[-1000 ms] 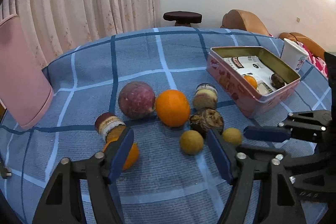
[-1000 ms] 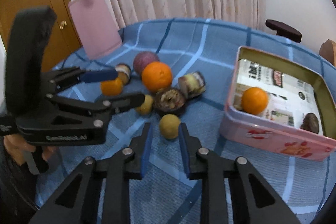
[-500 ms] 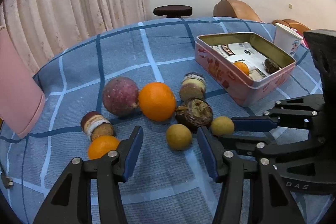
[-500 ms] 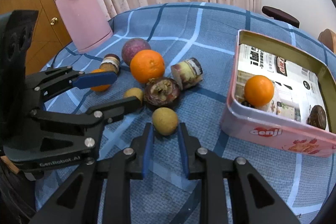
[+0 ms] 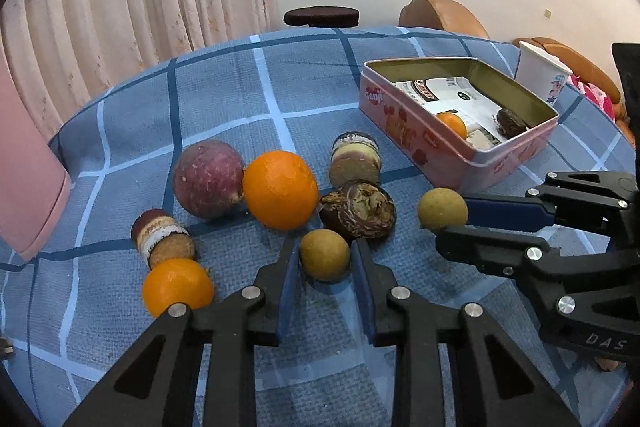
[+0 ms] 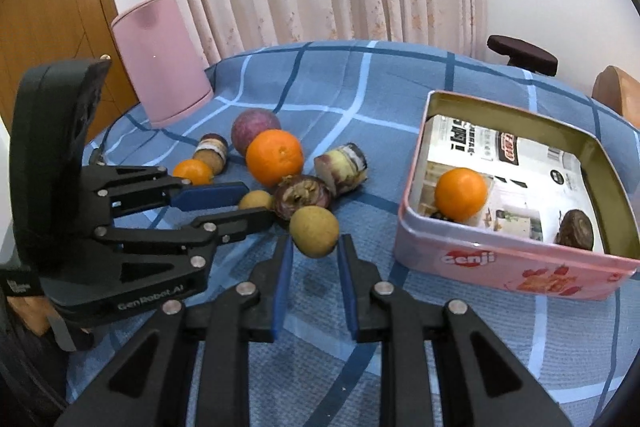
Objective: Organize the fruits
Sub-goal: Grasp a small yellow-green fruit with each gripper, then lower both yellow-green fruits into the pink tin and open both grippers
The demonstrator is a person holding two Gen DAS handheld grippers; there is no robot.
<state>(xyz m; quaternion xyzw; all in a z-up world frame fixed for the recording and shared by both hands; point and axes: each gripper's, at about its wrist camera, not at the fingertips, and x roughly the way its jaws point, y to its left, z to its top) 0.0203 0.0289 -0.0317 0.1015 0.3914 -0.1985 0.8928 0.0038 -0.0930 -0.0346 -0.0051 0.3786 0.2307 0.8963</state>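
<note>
Between the left hand-held gripper (image 5: 325, 259) pads sits a small round fruit (image 5: 325, 255) — clamped at its widest; the jaws have just been closing. Right hand-held gripper (image 6: 314, 247) likewise pinches another small fruit (image 6: 314, 231); both look light, firm, smooth-skinned — apt to roll.

Blue checked table (image 5: 224, 99) — loose fruits (image 5: 280, 183), pink tin (image 5: 516, 151).

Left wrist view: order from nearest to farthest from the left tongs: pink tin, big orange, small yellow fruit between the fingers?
1. Small yellow fruit: between the left tongs.
2. Big orange: just beyond, slightly left.
3. Pink tin: far right, holding two fruits.
</note>
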